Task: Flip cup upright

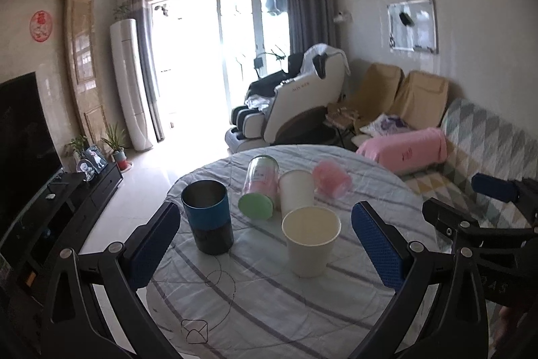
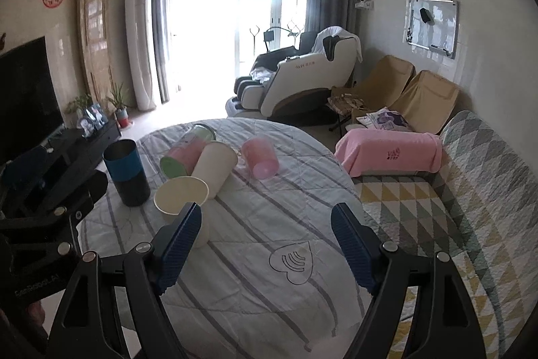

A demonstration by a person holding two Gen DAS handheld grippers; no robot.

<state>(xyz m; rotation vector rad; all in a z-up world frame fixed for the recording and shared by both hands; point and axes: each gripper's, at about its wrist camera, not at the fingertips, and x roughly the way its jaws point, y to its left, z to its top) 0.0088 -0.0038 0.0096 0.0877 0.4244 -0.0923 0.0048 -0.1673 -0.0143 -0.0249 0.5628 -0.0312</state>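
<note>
Several cups sit on a round table with a striped cloth (image 1: 269,291) (image 2: 269,308). A white paper cup (image 1: 311,239) (image 2: 180,195) stands upright nearest me. A blue and black cup (image 1: 208,216) (image 2: 127,172) stands upright at the left. A second white paper cup (image 1: 296,194) (image 2: 215,165), a clear cup with a green lid (image 1: 259,192) (image 2: 186,153) and a pink cup (image 1: 333,180) (image 2: 260,158) lie on their sides behind. My left gripper (image 1: 265,244) is open, just before the upright paper cup. My right gripper (image 2: 267,241) is open and empty, right of that cup.
A sofa with a patterned quilt (image 2: 454,190) and a pink towel (image 2: 390,153) stands right of the table. A black TV cabinet (image 1: 67,201) is at the left. The right gripper's body (image 1: 487,224) shows at the right of the left wrist view.
</note>
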